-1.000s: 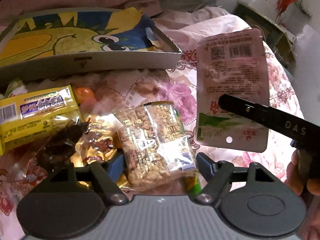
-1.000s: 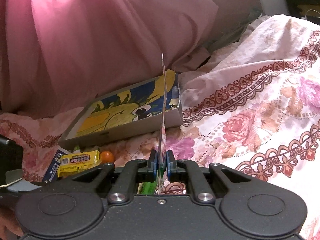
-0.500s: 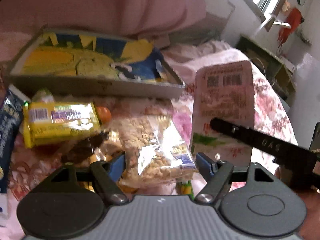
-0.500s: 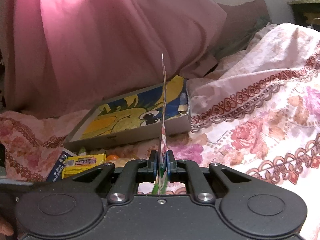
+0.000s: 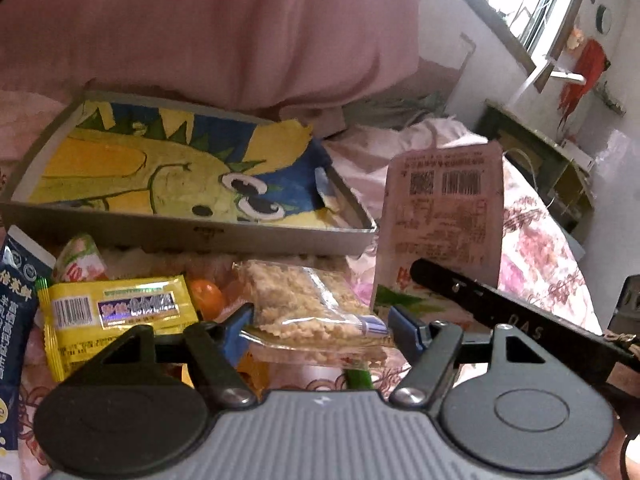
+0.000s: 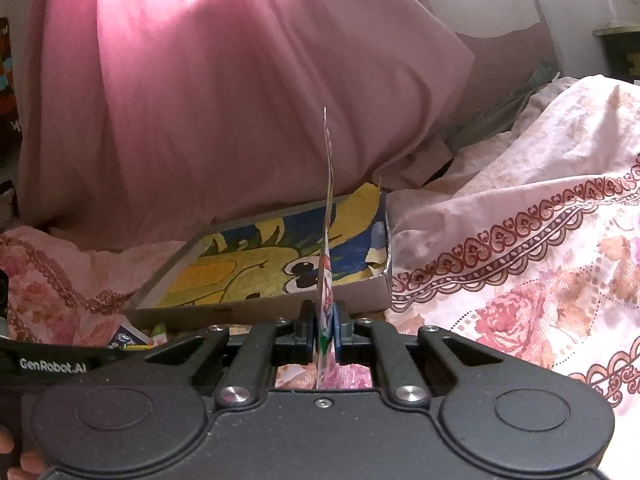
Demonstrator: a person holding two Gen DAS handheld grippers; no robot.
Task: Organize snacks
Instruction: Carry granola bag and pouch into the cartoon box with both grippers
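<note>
Near edge first: your left gripper [image 5: 320, 326] sits bottom centre of the left wrist view, jaws closing w/ the clear bag of puffed-rice snack [image 5: 316, 312] between the blue pads [image 5: 238, 330]. Can't tell if the pads press it yet; the bag looks lifted off the pile.

Your right gripper [image 6: 325, 330] is clamped tight on the bottom edge of the flat pink-white pouch [image 6: 327, 240], which stands upright & edge-on in the right wrist view. In the left wrist view the same pouch shows its back w/ QR code and barcode, right of centre, a black finger [image 5: 480, 300] across its lower part.

Lower left of the left wrist view: yellow snack pack [image 5: 120, 310], small orange round thing [image 5: 206, 298] just beside it, dark blue packet [image 5: 16, 308] at the frame edge, all on the floral bedsheet [image 6: 520, 272].

Behind the pile: shallow grey cardboard tray [image 5: 224, 234] w/ a yellow-blue cartoon print inside, upper left. Farther back a pink quilt [image 6: 240, 100] fills the top.
</note>
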